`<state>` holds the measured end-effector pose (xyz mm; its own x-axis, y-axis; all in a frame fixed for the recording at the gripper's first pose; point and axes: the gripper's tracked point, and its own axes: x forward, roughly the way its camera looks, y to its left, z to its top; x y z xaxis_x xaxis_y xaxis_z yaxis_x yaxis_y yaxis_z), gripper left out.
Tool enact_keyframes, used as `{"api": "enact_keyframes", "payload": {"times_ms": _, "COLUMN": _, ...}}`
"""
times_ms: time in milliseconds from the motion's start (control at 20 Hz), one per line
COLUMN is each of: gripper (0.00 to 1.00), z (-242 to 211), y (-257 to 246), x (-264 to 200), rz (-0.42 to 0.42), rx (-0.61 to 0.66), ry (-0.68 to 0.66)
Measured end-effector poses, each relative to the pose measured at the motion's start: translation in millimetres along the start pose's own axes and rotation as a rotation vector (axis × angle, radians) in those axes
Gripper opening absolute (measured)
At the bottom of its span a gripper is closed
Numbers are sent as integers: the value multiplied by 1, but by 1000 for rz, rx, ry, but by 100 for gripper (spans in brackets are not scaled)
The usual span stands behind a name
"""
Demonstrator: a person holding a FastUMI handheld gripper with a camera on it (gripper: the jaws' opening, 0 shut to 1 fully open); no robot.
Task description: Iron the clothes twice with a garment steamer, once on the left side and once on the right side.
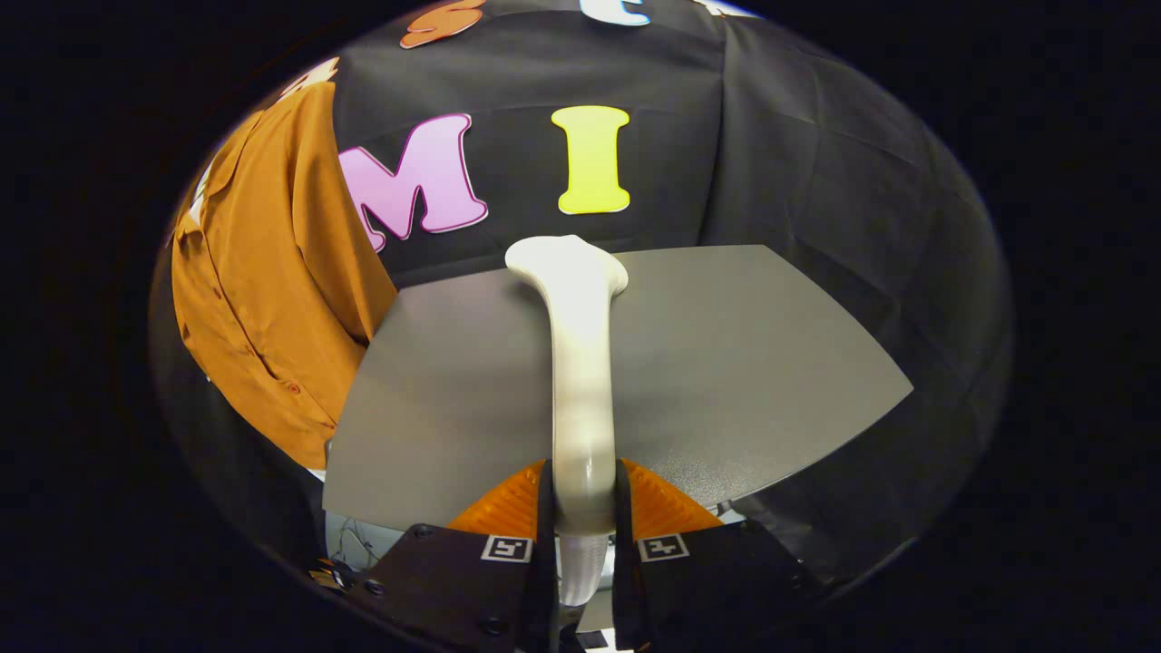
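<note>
**Steamer clamped, shirt off to the left**

Gripper (583, 508) is clenched on the white plastic garment steamer (579, 363); both fingers press its handle. Steamer runs straight ahead from the fingers, flared head at the far end, above the grey flat tabletop (744, 363). Orange button-up shirt (263, 290) hangs left of the table against the black cloth wall (816, 163), well apart from the steamer head.

Garment steamer (580, 363): smooth cream plastic, soft sheen, glossier low down where both fingers of the gripper (583, 517) press its handle. Table (726, 363), centre frame: matt grey, finely speckled, possibly laminate. Shirt (272, 299), upper left: rust-coloured woven cloth, matt, softly creased. Booth wall (816, 181): matt black cloth, wrinkled.
</note>
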<state>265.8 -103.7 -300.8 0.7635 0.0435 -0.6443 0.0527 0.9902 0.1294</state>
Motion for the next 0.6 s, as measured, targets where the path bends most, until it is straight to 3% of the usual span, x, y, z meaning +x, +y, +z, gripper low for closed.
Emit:
{"api": "enact_keyframes", "payload": {"times_ms": 300, "gripper": 27, "z": 55, "y": 18, "x": -89, "rz": -1, "rx": 19, "ry": -287}}
{"api": "enact_keyframes", "payload": {"times_ms": 600, "gripper": 27, "z": 77, "y": 79, "x": -190, "rz": 35, "rx": 34, "ry": -553}}
